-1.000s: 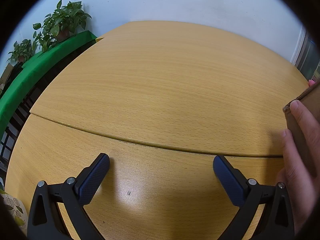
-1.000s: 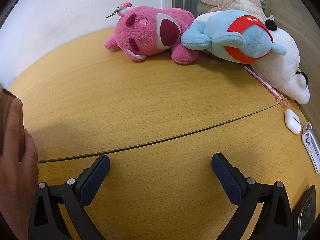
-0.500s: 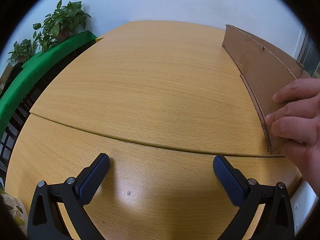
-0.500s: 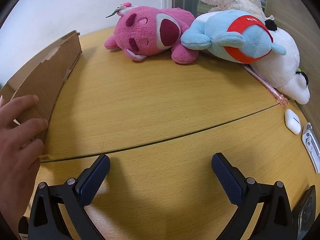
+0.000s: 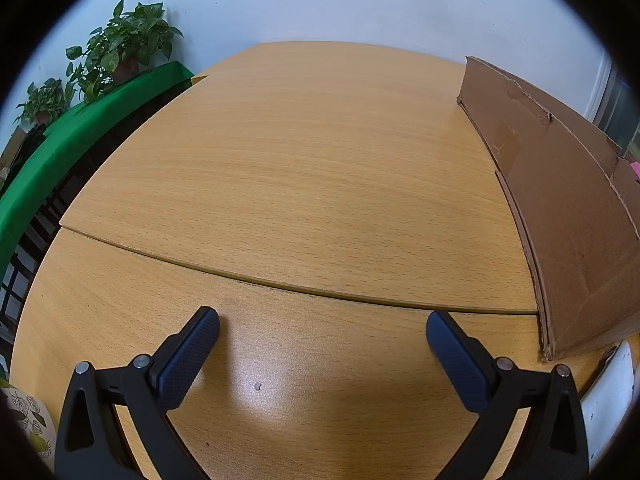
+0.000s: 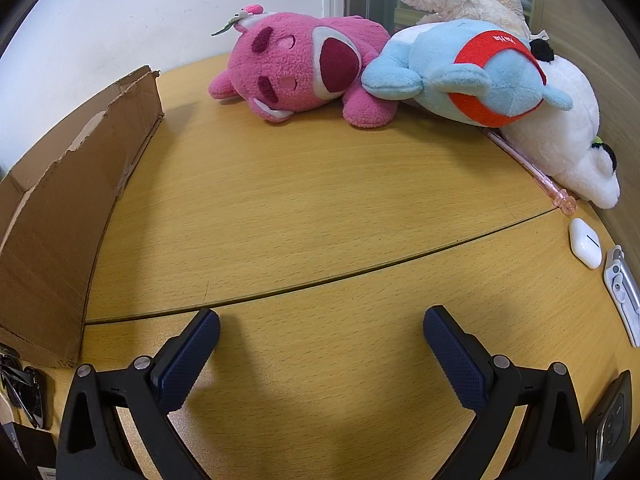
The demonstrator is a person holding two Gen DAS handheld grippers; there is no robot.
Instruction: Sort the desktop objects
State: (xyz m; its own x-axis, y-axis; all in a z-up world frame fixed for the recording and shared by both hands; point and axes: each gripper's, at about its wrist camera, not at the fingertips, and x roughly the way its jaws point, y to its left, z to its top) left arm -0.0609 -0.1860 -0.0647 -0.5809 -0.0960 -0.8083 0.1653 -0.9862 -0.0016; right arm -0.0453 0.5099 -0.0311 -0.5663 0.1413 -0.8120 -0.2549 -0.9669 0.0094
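Left wrist view has the left gripper [image 5: 322, 334] low over the wooden table [image 5: 304, 184], its fingers spread wide with nothing between them; ahead of it lies bare tabletop crossed by a curved seam. To its right a cardboard box [image 5: 560, 216] stands on the table, its long brown wall running from near the far wall toward the camera, its top edge torn and ragged. Off the table's left side sits a green ledge [image 5: 80, 136] with potted plants [image 5: 120, 48] on it, and a white object [image 5: 608, 392] shows just past the box's near corner, too cut off to identify. Right wrist view shows the right gripper [image 6: 320, 332] also splayed apart and holding nothing, with the same box [image 6: 68, 208] at its left, well apart from the toys. At the far edge a pink plush [image 6: 304, 68], a blue plush with a red band [image 6: 472, 76] and a white plush [image 6: 560, 136] lie pressed together in a row; a pink pen [image 6: 532, 168] runs out from under the blue and white ones. Near the pen's tip rest a white earbud case [image 6: 585, 242] and, just beside it, a white clip-like item [image 6: 622, 288]. A dark device [image 6: 608, 428] sits at the lower right edge, and dark items [image 6: 24, 388], possibly keys, lie by the box's near corner
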